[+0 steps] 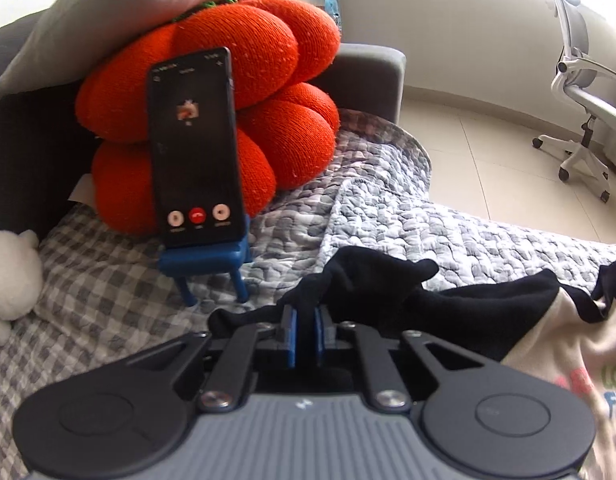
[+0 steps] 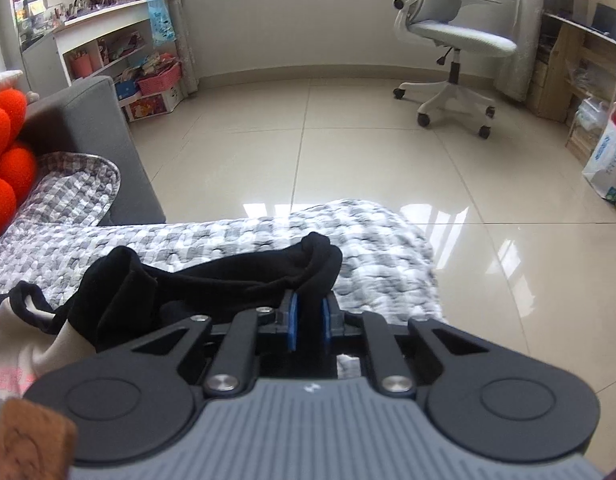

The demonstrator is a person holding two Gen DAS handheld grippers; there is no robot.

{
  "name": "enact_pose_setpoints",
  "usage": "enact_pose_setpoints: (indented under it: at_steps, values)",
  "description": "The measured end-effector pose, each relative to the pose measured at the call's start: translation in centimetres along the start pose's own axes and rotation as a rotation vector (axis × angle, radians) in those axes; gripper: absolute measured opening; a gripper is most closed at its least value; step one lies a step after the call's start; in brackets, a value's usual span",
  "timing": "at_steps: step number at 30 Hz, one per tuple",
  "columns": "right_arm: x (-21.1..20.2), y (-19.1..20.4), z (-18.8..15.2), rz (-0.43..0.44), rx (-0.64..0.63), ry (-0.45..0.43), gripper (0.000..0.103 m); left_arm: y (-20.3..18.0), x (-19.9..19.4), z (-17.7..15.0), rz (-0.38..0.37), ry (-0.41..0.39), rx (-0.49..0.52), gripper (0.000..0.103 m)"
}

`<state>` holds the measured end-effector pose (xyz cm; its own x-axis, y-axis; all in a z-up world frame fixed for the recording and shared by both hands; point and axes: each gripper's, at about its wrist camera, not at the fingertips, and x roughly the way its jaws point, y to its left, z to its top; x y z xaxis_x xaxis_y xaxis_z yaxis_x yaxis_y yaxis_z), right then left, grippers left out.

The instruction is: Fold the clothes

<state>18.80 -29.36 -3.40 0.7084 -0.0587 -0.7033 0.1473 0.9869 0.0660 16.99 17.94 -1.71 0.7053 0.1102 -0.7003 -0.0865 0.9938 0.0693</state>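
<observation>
Leftmost, a phone (image 1: 196, 148) stands on a small blue chair stand (image 1: 212, 264) against an orange cushion (image 1: 236, 92). Next, the left gripper (image 1: 305, 322) pinches the shirt's black sleeve (image 1: 371, 280) over the quilt (image 1: 387, 208); the right gripper (image 2: 308, 316) clamps the other black sleeve (image 2: 244, 276).

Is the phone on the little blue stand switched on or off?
On: the phone stands upright on the blue stand, its screen showing call buttons.

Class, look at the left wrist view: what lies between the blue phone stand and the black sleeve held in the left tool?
Only quilted grey-and-white bedcover lies between the stand and the black sleeve; nothing else rests there.
</observation>
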Motion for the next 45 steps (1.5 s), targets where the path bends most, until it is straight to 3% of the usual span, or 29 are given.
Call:
enact_pose_setpoints:
  at_steps: [5,15,20,23,25,27,29,30,34,41,45]
  values:
    - [-2.5,-3.2,-1.8,-0.057,0.024,0.025,0.012,1.9,-2.3,-1.5,-0.025,0.019,-0.020,0.009]
    - [-4.0,-7.7,-6.2,-0.176,0.075,0.121,0.012,4.4,-3.8,-5.9,-0.071,0.159,-0.050,0.009]
    - [-3.9,-9.7,-7.6,-0.216,0.108,0.186,0.009,4.6,-2.8,-7.7,-0.106,0.287,-0.022,0.009]
    - [-4.0,-10.1,-8.1,-0.195,0.113,0.203,0.010,4.6,-3.2,-7.8,-0.113,0.299,0.012,0.012]
    - [-4.4,-10.0,-7.9,-0.180,0.114,0.181,0.016,4.9,-3.9,-7.3,-0.121,0.277,0.017,0.014]
    - [-5.1,-9.8,-7.6,-0.178,0.108,0.150,0.029,5.1,-5.0,-6.6,-0.113,0.233,0.021,0.025]
    - [-5.6,-9.5,-7.0,-0.172,0.100,0.121,0.046,4.3,-4.8,-5.8,-0.133,0.208,0.029,0.046]
    - [-5.9,-9.3,-6.7,-0.169,0.090,0.105,0.050,3.9,-4.7,-5.4,-0.144,0.196,0.033,0.047]
    - [-6.5,-7.9,-5.3,-0.126,0.060,0.061,0.050,2.3,-4.4,-3.8,-0.184,0.146,0.049,0.053]
    - [-5.5,-3.1,-3.5,0.024,-0.017,0.024,0.051,-0.6,-3.8,-0.9,-0.256,0.058,0.078,0.062]
    - [-3.5,0.2,-2.6,0.146,-0.043,0.038,0.051,-1.9,0.1,-0.6,-0.201,0.125,0.089,0.062]
